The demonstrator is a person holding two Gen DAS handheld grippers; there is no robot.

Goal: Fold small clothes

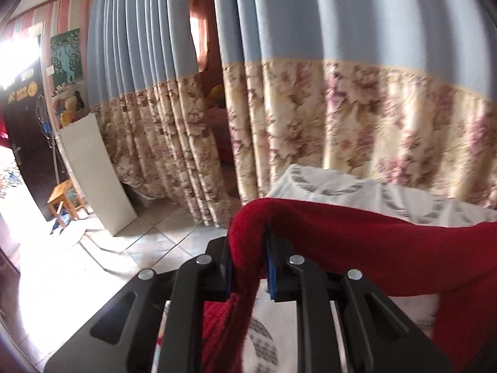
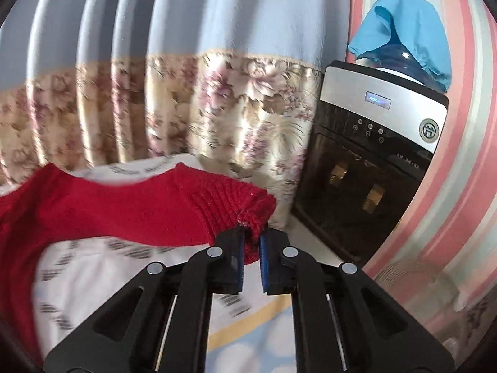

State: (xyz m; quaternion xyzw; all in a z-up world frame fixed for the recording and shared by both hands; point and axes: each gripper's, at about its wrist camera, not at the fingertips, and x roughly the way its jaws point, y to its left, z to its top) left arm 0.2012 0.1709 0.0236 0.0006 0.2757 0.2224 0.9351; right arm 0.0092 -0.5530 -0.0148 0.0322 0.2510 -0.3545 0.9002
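Curtains [image 1: 341, 62] are hanging beyond both hand-held grippers, left [image 1: 248, 248] and right [image 2: 251, 242], each clenching a red knit [image 2: 124, 205] end aloft, so lowering and folding comes next.

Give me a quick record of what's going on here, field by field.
item: red knitted garment
left gripper: shut on one end of it
right gripper: shut on its ribbed end
state: lifted and stretched between the two
underneath: white patterned cloth
behind: blue and floral curtain
right side: water dispenser with blue cloth on top
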